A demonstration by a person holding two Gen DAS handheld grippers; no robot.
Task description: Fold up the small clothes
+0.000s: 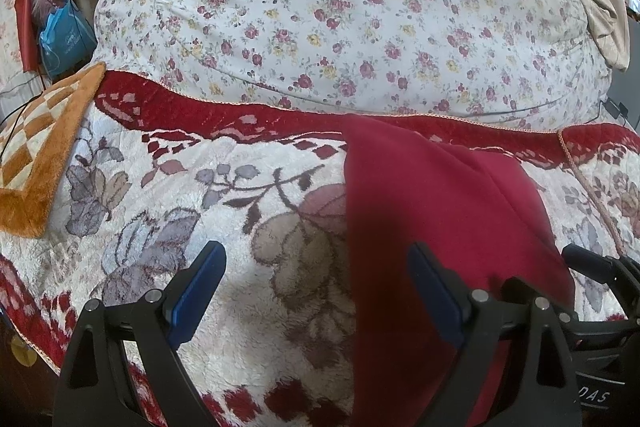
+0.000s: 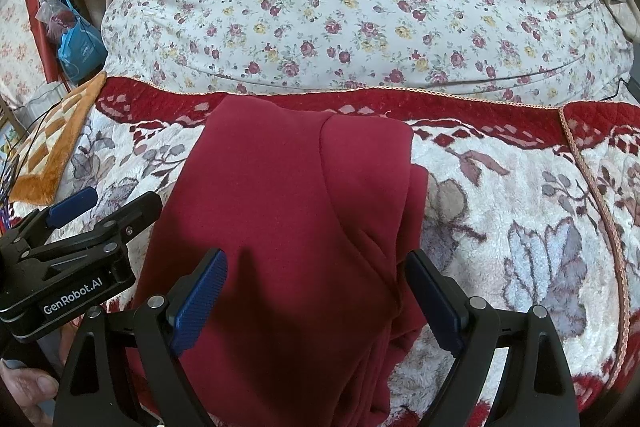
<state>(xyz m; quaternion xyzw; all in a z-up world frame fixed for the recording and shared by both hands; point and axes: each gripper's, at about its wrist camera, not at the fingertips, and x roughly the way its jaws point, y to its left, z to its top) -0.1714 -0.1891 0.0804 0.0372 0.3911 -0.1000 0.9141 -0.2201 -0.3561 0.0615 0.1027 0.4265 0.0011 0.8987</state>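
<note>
A dark red garment (image 2: 288,203) lies folded on the fleece flower-patterned blanket (image 2: 520,211), with layered edges along its right side. My right gripper (image 2: 320,283) hovers over the garment's near part, open, its blue pads (image 2: 204,299) wide apart with the cloth below them. In the left wrist view the same garment (image 1: 440,211) fills the right half. My left gripper (image 1: 316,271) is open too, straddling the garment's left edge: one pad over the blanket (image 1: 160,211), the other over red cloth. The left gripper (image 2: 108,207) also shows at the right wrist view's left edge, beside the garment.
A big floral quilt (image 1: 340,7) bulges behind the blanket's red border. An orange checked mat (image 1: 40,163) lies at the left, with a blue bag (image 1: 64,35) and plastic bags beyond it. A thumb (image 2: 36,387) shows at the lower left. Beige curtains hang at the back.
</note>
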